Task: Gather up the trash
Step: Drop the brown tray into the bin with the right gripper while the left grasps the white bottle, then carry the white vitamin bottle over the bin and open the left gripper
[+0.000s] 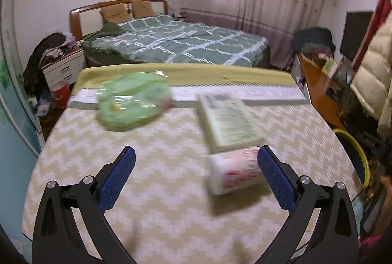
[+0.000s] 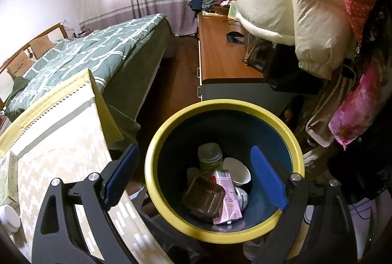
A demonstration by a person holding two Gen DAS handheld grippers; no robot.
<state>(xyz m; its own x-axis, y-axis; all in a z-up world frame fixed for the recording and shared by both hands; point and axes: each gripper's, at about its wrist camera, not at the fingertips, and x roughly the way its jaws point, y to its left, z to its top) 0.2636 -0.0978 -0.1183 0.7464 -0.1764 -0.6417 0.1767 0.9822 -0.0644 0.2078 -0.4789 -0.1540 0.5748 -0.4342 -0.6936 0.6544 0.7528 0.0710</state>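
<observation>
A white paper cup with red print (image 1: 236, 169) lies on its side on the patterned tablecloth (image 1: 152, 190). My left gripper (image 1: 196, 156) stands open over the table, and the cup rests just inside its right finger without being pressed. Farther back sit a crumpled green plastic wrapper (image 1: 133, 102) and a flat pale-green packet (image 1: 227, 121). My right gripper (image 2: 194, 156) hangs open and empty above a blue bin with a yellow rim (image 2: 297, 141). Inside the bin lie a pink carton (image 2: 226, 197), a brown plastic tray (image 2: 204, 197), a white bowl (image 2: 236, 169) and a green jar (image 2: 209, 156).
The table edge (image 2: 103, 141) stands just left of the bin. Beyond it lies a bed with a green quilt (image 1: 176, 41). A wooden dresser (image 2: 220, 55) and hanging jackets (image 2: 294, 6) crowd the right side. A bedside cabinet (image 1: 65, 65) stands at the far left.
</observation>
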